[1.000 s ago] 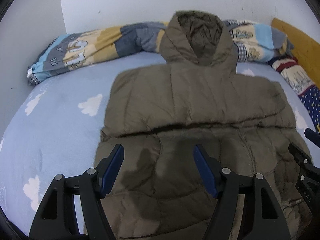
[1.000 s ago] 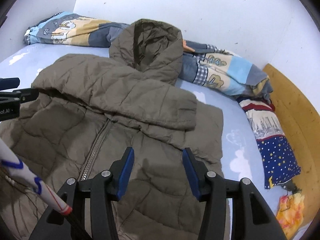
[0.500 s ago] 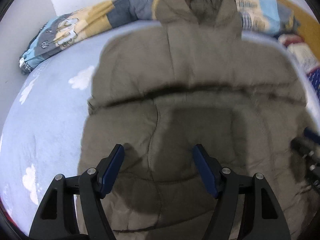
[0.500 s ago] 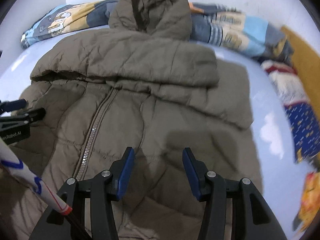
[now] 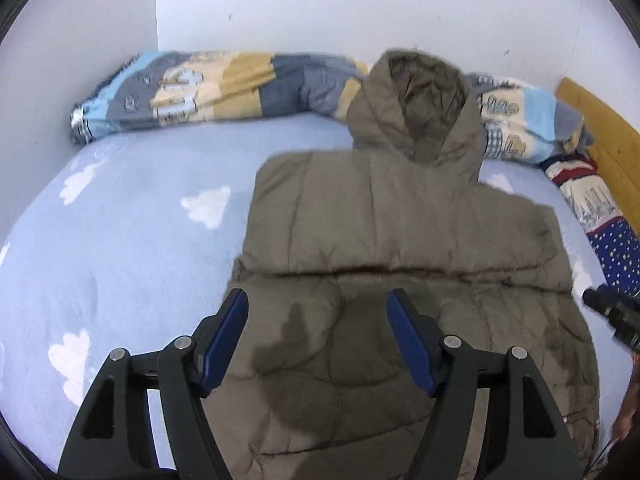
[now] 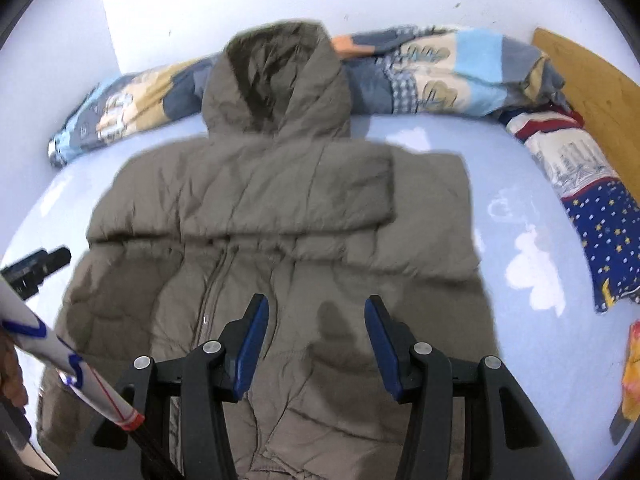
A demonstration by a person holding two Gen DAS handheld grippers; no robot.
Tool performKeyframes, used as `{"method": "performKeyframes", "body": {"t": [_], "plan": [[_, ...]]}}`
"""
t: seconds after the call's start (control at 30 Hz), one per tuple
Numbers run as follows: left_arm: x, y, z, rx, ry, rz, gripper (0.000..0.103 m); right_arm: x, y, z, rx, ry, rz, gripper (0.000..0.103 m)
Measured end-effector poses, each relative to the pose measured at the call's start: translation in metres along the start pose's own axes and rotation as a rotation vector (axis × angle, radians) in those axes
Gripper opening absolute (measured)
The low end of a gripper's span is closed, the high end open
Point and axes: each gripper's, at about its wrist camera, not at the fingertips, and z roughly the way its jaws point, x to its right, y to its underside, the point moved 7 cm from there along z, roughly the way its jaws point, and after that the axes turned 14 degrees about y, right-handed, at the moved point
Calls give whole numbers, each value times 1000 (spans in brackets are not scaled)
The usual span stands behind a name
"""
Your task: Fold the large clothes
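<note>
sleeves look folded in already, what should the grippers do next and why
Probably lower both open grippers to the jacket's bottom hem and pinch it, ready to fold it up toward the hood. Both sleeves already lie across the chest, and the left gripper and right gripper hover empty above the lower body, gripping nothing yet.

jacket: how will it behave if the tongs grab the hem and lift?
The jacket is quilted and puffy, so it probably feels light for its bulk and springs back after folding. It looks limp, so it would likely sag between the left tongs and right tongs. The smooth-looking shell may slip.
</note>
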Motion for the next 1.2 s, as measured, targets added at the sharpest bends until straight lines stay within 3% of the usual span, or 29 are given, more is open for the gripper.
{"method": "performKeyframes", "body": {"t": [0.17, 0.37, 0.67, 0.93, 1.07, 1.13, 1.2], "plan": [[4, -7, -8, 32, 30, -2, 71, 13, -64, -22, 19, -22, 59, 54], [4, -9, -5, 37, 45, -11, 71, -11, -168, -20, 50, -55, 53, 54], [-4, -6, 10, 12, 46, -26, 71, -27, -277, 94, 29, 55, 61, 54], [-17, -3, 19, 8, 19, -34, 71, -34, -331, 178, 38, 65, 102, 53], [-17, -1, 28, -10, 32, -39, 71, -43, -333, 219, 11, 87, 105, 40], [-16, 0, 32, -18, 25, -21, 71, -45, -330, 233, 4, 113, 86, 8], [-16, 0, 34, -20, 19, -14, 71, -41, -324, 232, 43, 164, 76, 7]]}}
